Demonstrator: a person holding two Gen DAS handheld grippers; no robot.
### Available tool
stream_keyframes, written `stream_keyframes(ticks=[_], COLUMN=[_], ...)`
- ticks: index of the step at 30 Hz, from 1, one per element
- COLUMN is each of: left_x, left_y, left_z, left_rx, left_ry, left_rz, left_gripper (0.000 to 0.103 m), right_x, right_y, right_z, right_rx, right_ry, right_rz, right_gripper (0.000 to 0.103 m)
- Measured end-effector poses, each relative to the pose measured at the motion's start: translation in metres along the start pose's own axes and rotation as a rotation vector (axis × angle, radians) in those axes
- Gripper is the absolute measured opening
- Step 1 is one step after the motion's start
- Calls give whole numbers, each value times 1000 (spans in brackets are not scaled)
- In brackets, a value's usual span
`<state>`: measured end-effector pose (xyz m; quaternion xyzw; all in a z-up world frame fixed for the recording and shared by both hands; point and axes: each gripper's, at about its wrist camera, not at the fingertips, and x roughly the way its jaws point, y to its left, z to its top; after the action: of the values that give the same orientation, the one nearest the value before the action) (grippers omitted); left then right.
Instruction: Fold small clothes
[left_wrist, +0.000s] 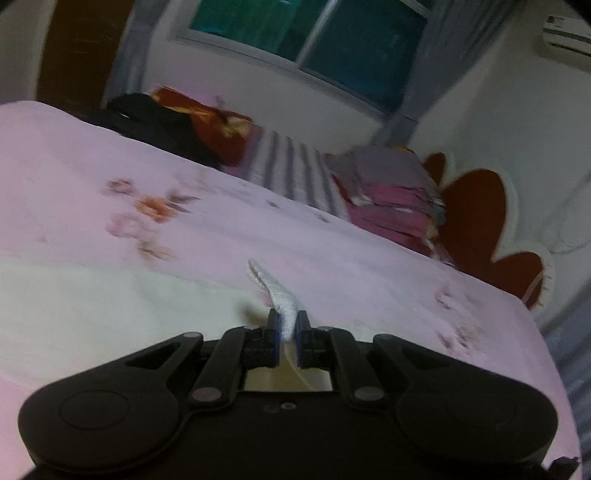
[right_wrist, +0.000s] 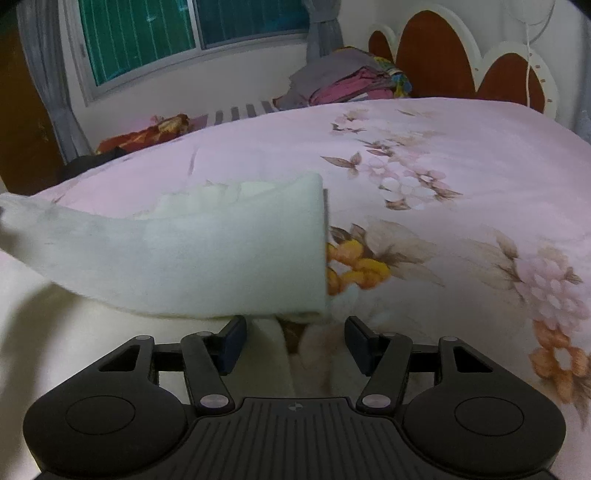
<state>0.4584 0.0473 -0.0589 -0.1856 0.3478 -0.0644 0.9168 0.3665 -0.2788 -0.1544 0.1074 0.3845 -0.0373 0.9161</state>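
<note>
A small white garment (right_wrist: 207, 258) lies partly lifted over the pink floral bedspread (right_wrist: 461, 155). In the left wrist view, my left gripper (left_wrist: 287, 325) is shut on a ribbed white edge of the garment (left_wrist: 277, 291), which sticks up between the fingers; more pale cloth (left_wrist: 110, 295) lies to its left. In the right wrist view, my right gripper (right_wrist: 295, 332) is open and empty, just below the garment's raised fold, whose right end hangs over a yellow flower print.
A stack of folded clothes (right_wrist: 351, 81) sits at the far side by the red and white headboard (right_wrist: 461, 59). A red patterned cloth (right_wrist: 147, 133) and a dark item (left_wrist: 147, 114) lie near the window. The bed's edge (left_wrist: 535, 332) falls away at right.
</note>
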Motion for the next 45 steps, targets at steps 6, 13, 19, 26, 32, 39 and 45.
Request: stream_keyframes(ticks=[6,13,19,26,32,39,45], left_x=[8,30,23,7,42,56,58], left_y=[43,73,68,50,40,40,38], left_z=[-12,-34,-37,-33,-42,-44,-46], left_rx=[-54,-71,0,70,88,117,157], left_ry=[19,96,79,-5,74,88,97], left_rz=[110,197,251,236,221,234,250], left_gripper=[7,7,22,38,39,43,44], right_x=[14,12,-2,-22,29,80,94], right_y=[7,-4,-2,-4,-8,-12,4], right_z=[12,8,7,23,53,82,86], right_rx=[18,82,27,6,69,164,24], right_ry=[-4,18,38,-49,6,42,7], right_rz=[55,62,69,85,101,123,26], right_gripper=[17,7,8,45,45,44,9])
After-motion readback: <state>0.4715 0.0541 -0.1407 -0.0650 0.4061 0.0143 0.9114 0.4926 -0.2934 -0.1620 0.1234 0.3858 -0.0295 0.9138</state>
